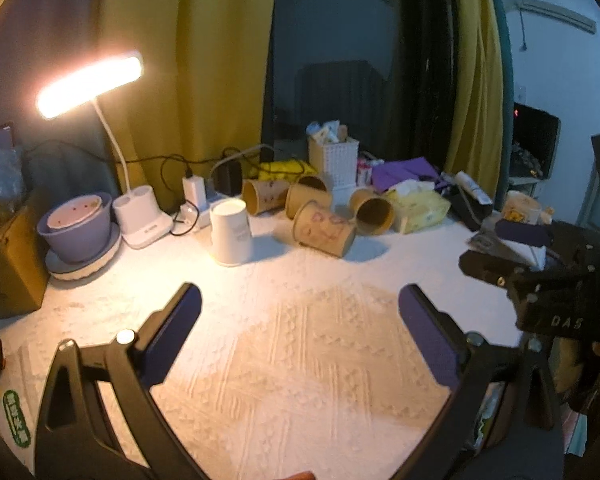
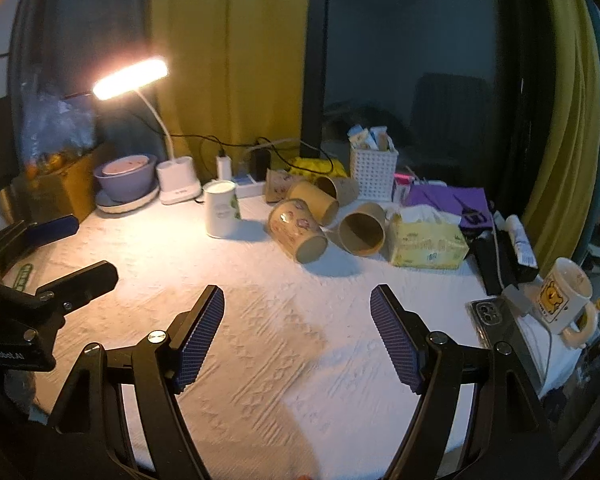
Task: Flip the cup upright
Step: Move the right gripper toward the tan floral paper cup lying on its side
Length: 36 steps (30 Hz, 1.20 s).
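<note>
Approach step, nothing gripped. I held left gripper point(image 1: 300, 312) and right gripper point(image 2: 298, 320) with fingers spread wide, empty, above textured white worktop point(image 2: 260, 340). Brown paper cups point(image 2: 296, 230) lay tipped at back, beside upright white cup point(image 2: 219, 208). Next: reach nearest cup, pinch gently; thin wall probably crushable.

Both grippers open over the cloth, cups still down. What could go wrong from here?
1. The brown paper cups lie bunched and touching; gripping one may roll or shove its neighbours.
2. The white cup stands just left of the pile, so a sweep could tip it.
3. The tissue pack crowds the pile's right side, limiting right gripper approach.
</note>
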Available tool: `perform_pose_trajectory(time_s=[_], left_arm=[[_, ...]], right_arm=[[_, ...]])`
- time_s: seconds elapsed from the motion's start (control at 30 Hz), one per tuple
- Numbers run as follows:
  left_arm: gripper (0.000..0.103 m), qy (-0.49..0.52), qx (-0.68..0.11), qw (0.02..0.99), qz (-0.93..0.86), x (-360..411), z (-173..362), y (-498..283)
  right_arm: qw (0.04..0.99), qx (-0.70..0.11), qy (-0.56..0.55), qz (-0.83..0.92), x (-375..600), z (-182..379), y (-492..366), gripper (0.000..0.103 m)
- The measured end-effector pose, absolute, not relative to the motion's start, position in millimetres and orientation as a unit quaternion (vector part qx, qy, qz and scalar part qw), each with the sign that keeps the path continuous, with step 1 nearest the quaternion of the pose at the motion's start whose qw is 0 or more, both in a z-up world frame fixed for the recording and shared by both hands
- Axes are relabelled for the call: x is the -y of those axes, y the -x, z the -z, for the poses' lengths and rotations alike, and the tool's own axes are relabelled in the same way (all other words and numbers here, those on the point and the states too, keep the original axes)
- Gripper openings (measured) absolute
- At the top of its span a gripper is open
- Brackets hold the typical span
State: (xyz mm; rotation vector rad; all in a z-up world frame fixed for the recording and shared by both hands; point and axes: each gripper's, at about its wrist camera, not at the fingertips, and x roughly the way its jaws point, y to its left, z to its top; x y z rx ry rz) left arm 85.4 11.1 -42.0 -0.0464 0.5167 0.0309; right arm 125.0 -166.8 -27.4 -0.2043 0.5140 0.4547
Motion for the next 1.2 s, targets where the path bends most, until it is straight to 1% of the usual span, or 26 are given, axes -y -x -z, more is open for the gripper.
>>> perform_pose_trajectory(time_s=[0.63, 0.97, 1.2], left_arm=[[0.100, 0.022, -0.340, 0.940, -0.023, -42.7, 85.9, -211.2], [0.100, 0.018, -0.361, 0.932, -0.002, -16.4, 94.7, -266.9], [0.100, 0.038, -0.380, 0.924, 0.013, 6.2, 98.0, -303.5]], right_arm=[[0.920, -0.298, 0.092, -0.236, 148.0, 62.0, -249.1, 0.079], [0.921, -0.311, 0.090, -0.218, 158.1, 72.9, -298.4, 0.079], [0.924, -0.313, 0.083, -0.202, 179.8, 76.3, -322.9, 0.079]])
